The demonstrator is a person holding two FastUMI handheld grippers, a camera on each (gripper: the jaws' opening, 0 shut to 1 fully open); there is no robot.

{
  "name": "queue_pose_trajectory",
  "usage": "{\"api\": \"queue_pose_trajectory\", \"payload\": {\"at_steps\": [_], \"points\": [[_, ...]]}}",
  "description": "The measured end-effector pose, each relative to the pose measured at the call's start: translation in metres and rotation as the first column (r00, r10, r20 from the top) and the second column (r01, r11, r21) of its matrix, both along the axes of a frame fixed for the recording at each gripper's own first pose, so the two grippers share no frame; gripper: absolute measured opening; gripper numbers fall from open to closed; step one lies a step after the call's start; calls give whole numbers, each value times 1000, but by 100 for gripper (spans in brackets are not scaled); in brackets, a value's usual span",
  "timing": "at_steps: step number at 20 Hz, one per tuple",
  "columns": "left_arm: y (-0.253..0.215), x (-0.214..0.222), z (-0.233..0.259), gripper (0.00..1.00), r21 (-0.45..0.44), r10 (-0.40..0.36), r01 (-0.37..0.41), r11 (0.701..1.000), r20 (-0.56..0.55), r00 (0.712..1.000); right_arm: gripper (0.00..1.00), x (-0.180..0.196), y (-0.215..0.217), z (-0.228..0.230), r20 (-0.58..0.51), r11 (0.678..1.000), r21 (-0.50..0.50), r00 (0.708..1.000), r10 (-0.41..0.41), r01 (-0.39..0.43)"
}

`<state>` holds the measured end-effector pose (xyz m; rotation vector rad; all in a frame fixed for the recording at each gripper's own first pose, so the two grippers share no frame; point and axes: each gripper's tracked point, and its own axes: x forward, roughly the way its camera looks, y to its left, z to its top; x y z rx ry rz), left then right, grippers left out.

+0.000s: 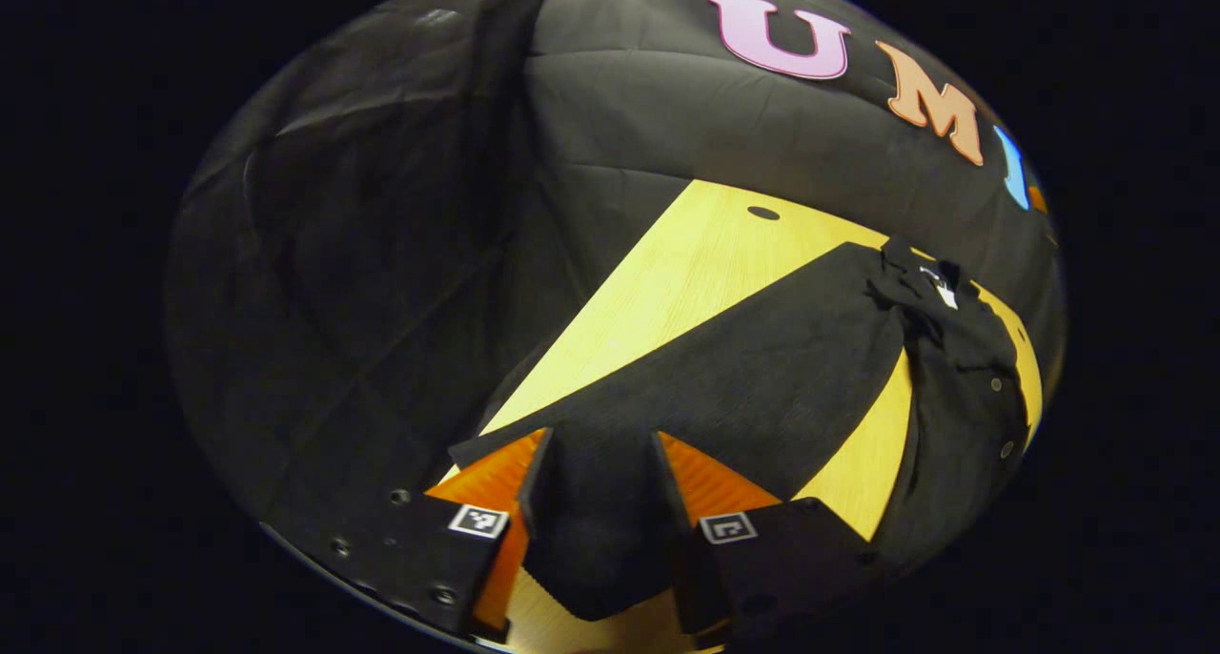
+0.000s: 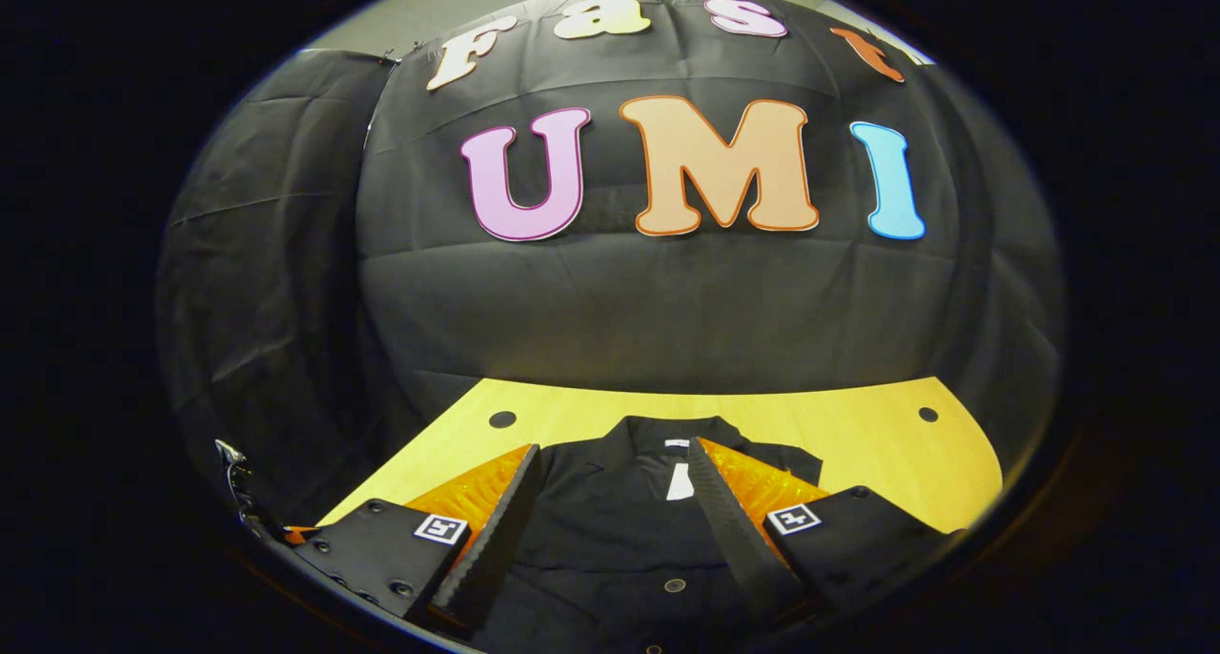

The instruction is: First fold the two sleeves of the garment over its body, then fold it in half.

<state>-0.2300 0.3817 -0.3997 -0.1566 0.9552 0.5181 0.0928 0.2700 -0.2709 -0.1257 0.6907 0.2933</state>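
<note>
A black button shirt lies on the yellow wooden table [image 1: 686,263]. In the left gripper view its body [image 1: 963,397] is bunched at the right, with the collar and white label [image 1: 942,287] at the top. One sleeve [image 1: 743,368] stretches flat from there toward me. My left gripper [image 1: 602,435] stands over the sleeve's end, fingers apart with the cloth lying between them. In the right gripper view the collar [image 2: 677,433] points away from me and a button [image 2: 674,585] shows on the front. My right gripper [image 2: 614,444] hangs wide open over the shirt's chest.
The table [image 2: 858,435] has round holes near its far edge [image 2: 502,418] [image 2: 927,414] [image 1: 762,213]. Black cloth wall stands close behind the table's far edge. Bare wood shows to the left of the sleeve and beyond the collar.
</note>
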Motion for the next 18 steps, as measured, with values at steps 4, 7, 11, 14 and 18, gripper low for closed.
{"api": "queue_pose_trajectory", "payload": {"at_steps": [4,7,11,14,18], "points": [[-9,11,-4,7,-4,-73,73,997,-14,997,98,-7,-1,2,-15,1000,-9,1000,16,-16],[-8,6,-2,0,35,-97,100,994,-69,993,98,-11,-7,7,-12,999,-16,999,34,-34],[-24,35,30,0,59,-150,151,987,-17,988,98,-11,-27,18,12,999,-11,999,33,-33],[-50,76,68,0,94,-231,225,970,58,971,98,-11,-43,23,25,1000,3,999,21,-21],[-93,133,107,0,100,-324,312,945,148,935,98,-16,-69,26,36,1000,16,999,5,-5]]}}
